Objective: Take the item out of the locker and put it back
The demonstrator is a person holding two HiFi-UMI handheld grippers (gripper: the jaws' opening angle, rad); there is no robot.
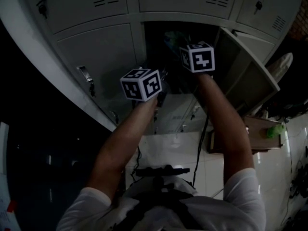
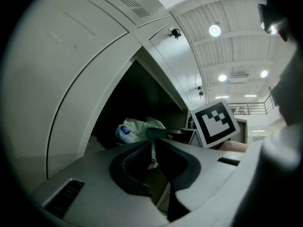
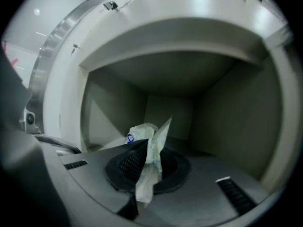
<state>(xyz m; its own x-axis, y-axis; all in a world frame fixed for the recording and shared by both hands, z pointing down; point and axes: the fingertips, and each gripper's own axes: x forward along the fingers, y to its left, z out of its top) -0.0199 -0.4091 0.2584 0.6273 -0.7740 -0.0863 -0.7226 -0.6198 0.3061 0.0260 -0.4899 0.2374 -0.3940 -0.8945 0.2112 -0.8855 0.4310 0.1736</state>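
The item is a crumpled white plastic packet with a blue mark (image 3: 150, 150). My right gripper (image 3: 149, 163) is shut on it, and one end hangs down between the pads, just in front of the open locker compartment (image 3: 170, 93). In the left gripper view the packet (image 2: 135, 129) shows at the compartment's mouth beside the right gripper's marker cube (image 2: 215, 122). My left gripper (image 2: 154, 141) is shut with nothing in it, a little lower and to the left. In the head view both marker cubes, left (image 1: 141, 84) and right (image 1: 197, 57), are held up before the dark compartment (image 1: 161, 42).
The compartment's door (image 1: 248, 66) stands swung open to the right. Shut locker doors with handles (image 1: 89, 78) fill the left and the rows above and below. A low wooden stand (image 1: 260, 134) and cables (image 1: 199, 143) are on the white tiled floor.
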